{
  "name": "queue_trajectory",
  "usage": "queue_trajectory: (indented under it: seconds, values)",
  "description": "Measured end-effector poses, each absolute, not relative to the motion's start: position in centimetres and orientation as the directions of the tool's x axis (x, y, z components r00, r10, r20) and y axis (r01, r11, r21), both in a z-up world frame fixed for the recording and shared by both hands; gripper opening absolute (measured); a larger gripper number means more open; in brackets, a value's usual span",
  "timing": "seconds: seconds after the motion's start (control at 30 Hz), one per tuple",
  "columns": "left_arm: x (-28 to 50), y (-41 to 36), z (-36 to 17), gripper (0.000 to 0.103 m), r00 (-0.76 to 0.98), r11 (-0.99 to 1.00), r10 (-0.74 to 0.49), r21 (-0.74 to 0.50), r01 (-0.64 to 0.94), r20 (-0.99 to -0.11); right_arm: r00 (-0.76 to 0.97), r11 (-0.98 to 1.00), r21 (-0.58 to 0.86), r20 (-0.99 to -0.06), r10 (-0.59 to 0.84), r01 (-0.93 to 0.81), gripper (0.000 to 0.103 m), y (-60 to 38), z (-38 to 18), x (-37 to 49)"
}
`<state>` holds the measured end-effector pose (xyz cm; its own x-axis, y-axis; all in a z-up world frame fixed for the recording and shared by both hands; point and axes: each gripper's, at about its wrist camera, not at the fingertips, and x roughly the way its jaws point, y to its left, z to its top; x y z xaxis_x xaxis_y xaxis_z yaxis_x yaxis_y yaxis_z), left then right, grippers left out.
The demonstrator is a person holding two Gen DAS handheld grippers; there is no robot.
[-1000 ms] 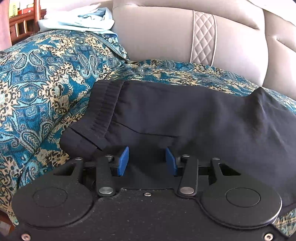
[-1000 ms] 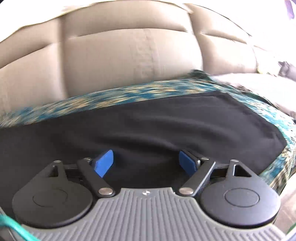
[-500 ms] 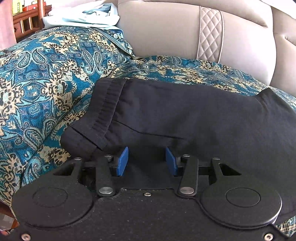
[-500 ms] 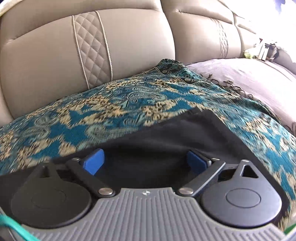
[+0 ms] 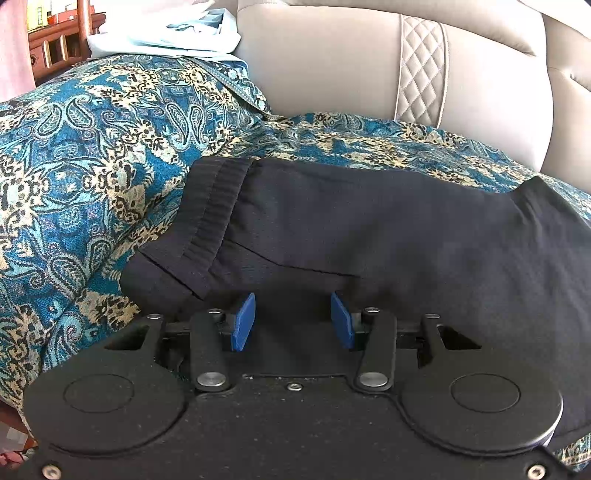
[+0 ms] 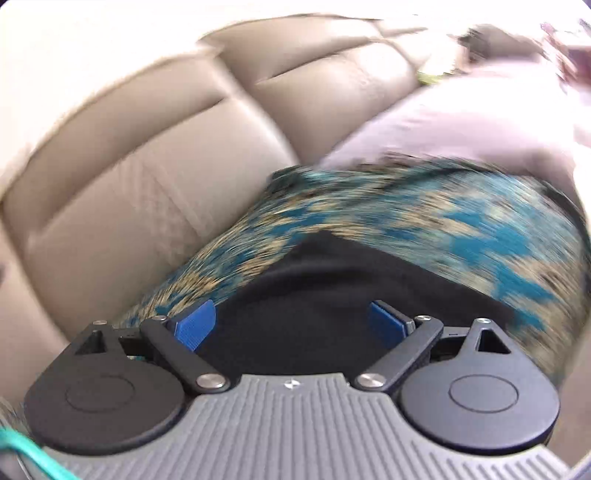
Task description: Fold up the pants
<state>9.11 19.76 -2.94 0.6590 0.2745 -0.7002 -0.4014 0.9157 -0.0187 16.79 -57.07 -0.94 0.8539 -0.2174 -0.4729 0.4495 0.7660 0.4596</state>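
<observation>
Black pants [image 5: 369,229] lie flat on a teal paisley throw [image 5: 92,166], the ribbed waistband [image 5: 214,199] at their left end. My left gripper [image 5: 291,319] sits low over the near edge of the pants beside the waistband. Its blue pads [image 5: 243,321] stand apart with dark cloth between them, not visibly pinched. In the blurred, tilted right wrist view, my right gripper [image 6: 291,325] is wide, its jaws closing slightly. It sits over a pointed corner of the pants [image 6: 325,273]; cloth lies between the pads without being pressed.
A beige leather sofa backrest [image 5: 332,74] rises behind the throw [image 6: 443,229]. Light blue and white clothes [image 5: 177,33] are piled on the far left armrest, with wooden furniture [image 5: 55,48] beyond. A pale lilac cover [image 6: 461,122] lies on the seat to the right.
The right gripper has swept rightward along the pants to their far corner and rolled, tilting its view. The left gripper and the waistband end have stayed put.
</observation>
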Motion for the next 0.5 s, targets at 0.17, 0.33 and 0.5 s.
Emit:
queue_trajectory:
  seconds: [0.17,0.33,0.5]
  values:
    - [9.1,19.8,-2.9,0.044,0.655,0.916,0.27,-0.021,-0.4,-0.706,0.83,0.648,0.541,-0.475,-0.29,0.536,0.096,-59.9,-2.2,11.4]
    - [9.3,19.9,-2.9,0.044,0.648,0.915,0.274,-0.015,-0.404,-0.711,0.811,0.581,0.58,-0.511,-0.286,0.571,0.091,-62.1,-3.8,9.5]
    - [9.5,19.9,-2.9,0.045,0.639,0.908,0.28,-0.018,-0.418,-0.717,0.793,0.656,0.491,-0.536,-0.291,0.573,0.09,-61.7,-4.2,11.5]
